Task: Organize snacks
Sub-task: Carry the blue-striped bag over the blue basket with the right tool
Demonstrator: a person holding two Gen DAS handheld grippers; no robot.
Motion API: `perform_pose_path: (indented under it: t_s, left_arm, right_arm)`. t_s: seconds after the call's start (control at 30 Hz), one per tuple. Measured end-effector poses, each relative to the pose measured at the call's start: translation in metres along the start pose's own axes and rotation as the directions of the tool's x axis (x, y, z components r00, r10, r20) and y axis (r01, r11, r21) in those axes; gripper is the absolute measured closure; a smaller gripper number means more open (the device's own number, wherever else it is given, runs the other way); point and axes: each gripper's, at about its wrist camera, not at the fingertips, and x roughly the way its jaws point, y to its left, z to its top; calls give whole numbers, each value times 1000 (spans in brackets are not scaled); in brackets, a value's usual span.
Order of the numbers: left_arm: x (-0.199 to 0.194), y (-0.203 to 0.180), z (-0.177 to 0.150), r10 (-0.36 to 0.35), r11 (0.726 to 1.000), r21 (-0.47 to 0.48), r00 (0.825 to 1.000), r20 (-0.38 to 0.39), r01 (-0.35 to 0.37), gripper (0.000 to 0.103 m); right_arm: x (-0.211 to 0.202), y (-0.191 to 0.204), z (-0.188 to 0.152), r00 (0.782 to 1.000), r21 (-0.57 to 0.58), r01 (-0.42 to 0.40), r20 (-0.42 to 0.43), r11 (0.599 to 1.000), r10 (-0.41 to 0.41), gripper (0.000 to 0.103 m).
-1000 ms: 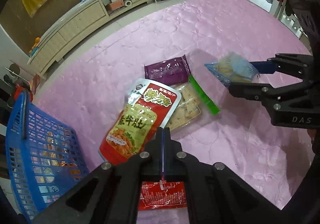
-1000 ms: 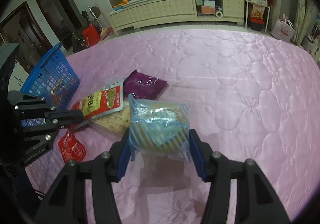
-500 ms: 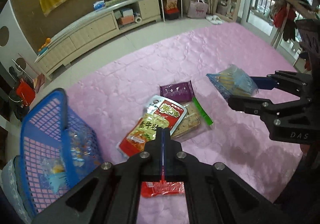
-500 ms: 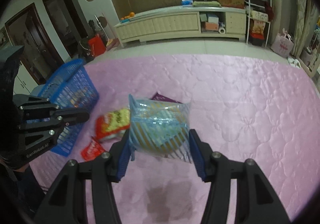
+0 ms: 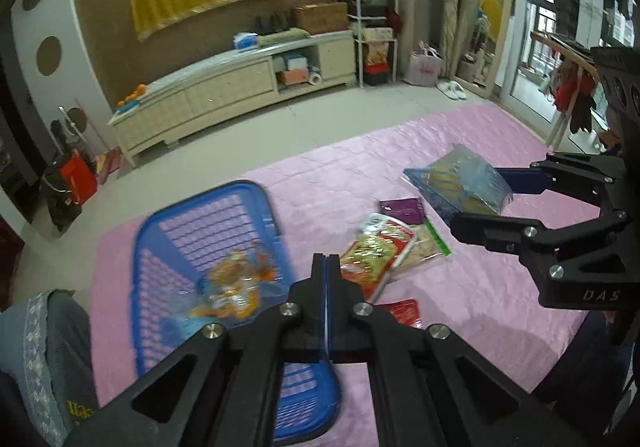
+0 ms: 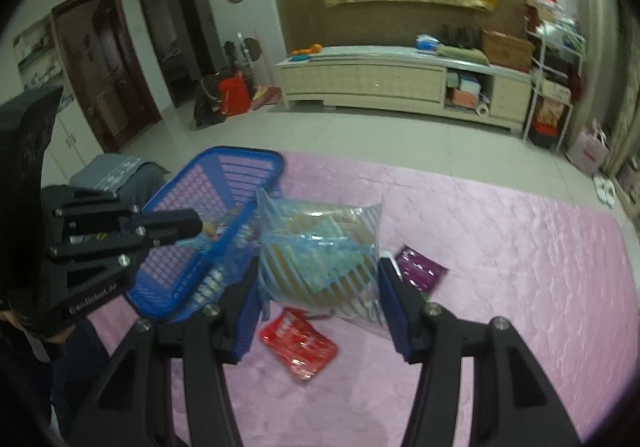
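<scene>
Only in left view: green-edged packet [image 5: 426, 245] right of centre. Striped bag [image 6: 320, 255] upright, clamped in right gripper [image 6: 318, 297]; left gripper [image 5: 326, 267] pinched shut, empty.

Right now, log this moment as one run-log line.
right claw: shut on striped snack bag | left claw: shut, empty | blue basket: holds snacks | pink mat: packets remain

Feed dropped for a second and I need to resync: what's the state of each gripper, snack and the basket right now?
right gripper: shut on the blue striped bag, held off the mat.
left gripper: shut, empty.
blue basket: on the mat, open-topped, snacks inside.
red-and-green pouch: flat, overlapping the clear cracker pack.
purple packet: flat on the mat.
small red packet: flat on the mat.
</scene>
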Motion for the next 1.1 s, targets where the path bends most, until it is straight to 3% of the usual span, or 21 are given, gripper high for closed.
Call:
perform_pose_path:
  t_s: [0.3, 0.57, 1.1]
  left_arm:
    - [-36, 56, -25, 46, 996, -72, 998, 41, -43, 103]
    - [-47, 92, -50, 64, 991, -120, 997, 32, -60, 103]
    - [-24, 144, -83, 32, 979, -201, 999, -10, -33, 103]
  right_arm:
    - [17, 61, 19, 999, -65, -40, -20, 997, 38, 44]
    - [50, 111, 25, 995, -131, -70, -73, 989, 61, 44]
    - [124, 154, 16, 974, -172, -98, -220, 980, 59, 44]
